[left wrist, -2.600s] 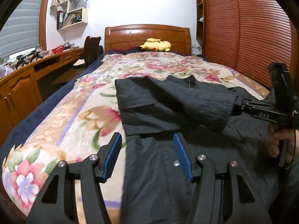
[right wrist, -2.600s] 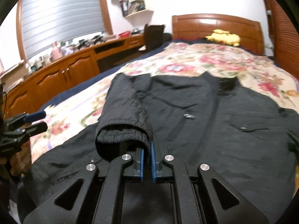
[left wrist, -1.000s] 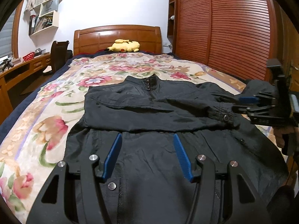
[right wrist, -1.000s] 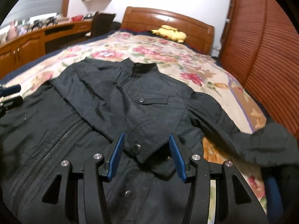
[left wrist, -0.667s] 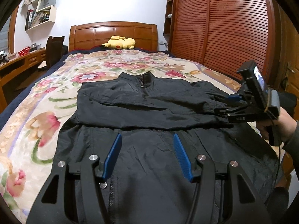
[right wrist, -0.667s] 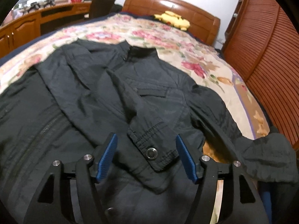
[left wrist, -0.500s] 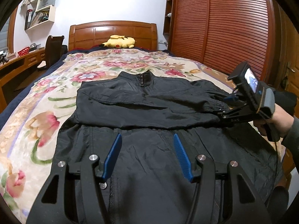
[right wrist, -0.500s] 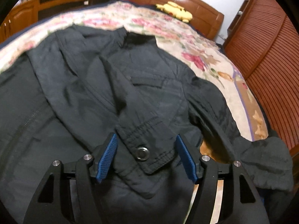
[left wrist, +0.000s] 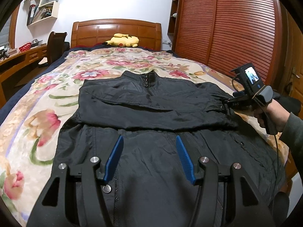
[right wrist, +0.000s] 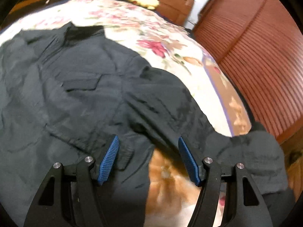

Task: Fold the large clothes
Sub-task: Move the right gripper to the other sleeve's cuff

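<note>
On the bed: your black jacket (left wrist: pixel 151 124) lies flat on the floral blanket (left wrist: pixel 47 102), collar toward the headboard (left wrist: pixel 115 30).
Folded sleeve: laid across the chest, so the body narrows for folding.
Your left gripper (left wrist: pixel 149 157): jaws apart, empty, hovering over the hem.
Your right gripper (right wrist: pixel 147 157): jaws apart, gripping nothing, by the other sleeve (right wrist: pixel 189 113).
Hard to see: right view is blurred; that sleeve's cuff runs off frame.
</note>
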`<move>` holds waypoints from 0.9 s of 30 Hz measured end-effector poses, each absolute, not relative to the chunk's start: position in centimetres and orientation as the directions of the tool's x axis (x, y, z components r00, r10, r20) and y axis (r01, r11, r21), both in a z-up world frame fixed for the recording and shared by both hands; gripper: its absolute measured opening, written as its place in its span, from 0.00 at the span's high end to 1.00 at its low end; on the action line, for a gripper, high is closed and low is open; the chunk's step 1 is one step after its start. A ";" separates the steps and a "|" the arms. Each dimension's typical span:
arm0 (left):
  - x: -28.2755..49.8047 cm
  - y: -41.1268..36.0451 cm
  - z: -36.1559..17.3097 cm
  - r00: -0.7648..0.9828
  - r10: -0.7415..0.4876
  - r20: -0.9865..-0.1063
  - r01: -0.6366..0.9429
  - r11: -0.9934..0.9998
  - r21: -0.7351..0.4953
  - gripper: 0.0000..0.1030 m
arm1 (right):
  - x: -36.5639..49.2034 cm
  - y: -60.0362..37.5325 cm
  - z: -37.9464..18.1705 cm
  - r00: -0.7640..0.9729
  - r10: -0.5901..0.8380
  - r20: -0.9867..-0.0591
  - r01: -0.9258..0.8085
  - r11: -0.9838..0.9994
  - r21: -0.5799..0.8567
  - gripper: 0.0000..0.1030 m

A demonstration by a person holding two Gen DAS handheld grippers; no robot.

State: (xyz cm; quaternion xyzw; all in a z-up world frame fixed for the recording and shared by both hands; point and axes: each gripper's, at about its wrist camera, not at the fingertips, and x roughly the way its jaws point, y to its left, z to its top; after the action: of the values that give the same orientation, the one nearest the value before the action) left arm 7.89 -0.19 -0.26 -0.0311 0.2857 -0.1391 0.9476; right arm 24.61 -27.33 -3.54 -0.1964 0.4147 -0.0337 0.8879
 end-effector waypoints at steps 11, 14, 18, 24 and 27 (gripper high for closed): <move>8.0 -0.9 0.4 0.812 -0.276 -0.514 0.252 0.960 -0.117 0.45 | 20.7 -27.7 -1.2 0.688 -0.058 -0.723 -0.157 0.961 -0.226 0.35; 8.3 -1.5 0.6 0.810 -0.289 -0.510 0.268 0.956 -0.117 0.45 | 19.4 -27.8 -0.8 0.696 -0.049 -0.717 -0.166 0.960 -0.227 0.35; 8.8 -2.7 0.7 0.808 -0.296 -0.509 0.281 0.954 -0.108 0.45 | 17.5 -28.9 0.2 0.709 -0.039 -0.704 -0.159 0.964 -0.214 0.35; 9.7 -4.4 1.1 0.802 -0.331 -0.498 0.309 0.942 -0.130 0.45 | 14.8 -31.8 1.6 0.726 -0.053 -0.686 -0.114 0.974 -0.195 0.35; 10.2 -5.4 1.1 0.794 -0.345 -0.501 0.320 0.937 -0.139 0.45 | 13.5 -33.4 2.6 0.734 -0.080 -0.674 -0.082 0.975 -0.204 0.35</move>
State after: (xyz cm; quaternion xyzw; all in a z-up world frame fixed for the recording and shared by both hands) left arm 10.19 -5.36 1.06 -0.0234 0.2688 -0.1756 0.9468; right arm 13.48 -33.44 2.59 -0.1108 0.3646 0.0005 0.9246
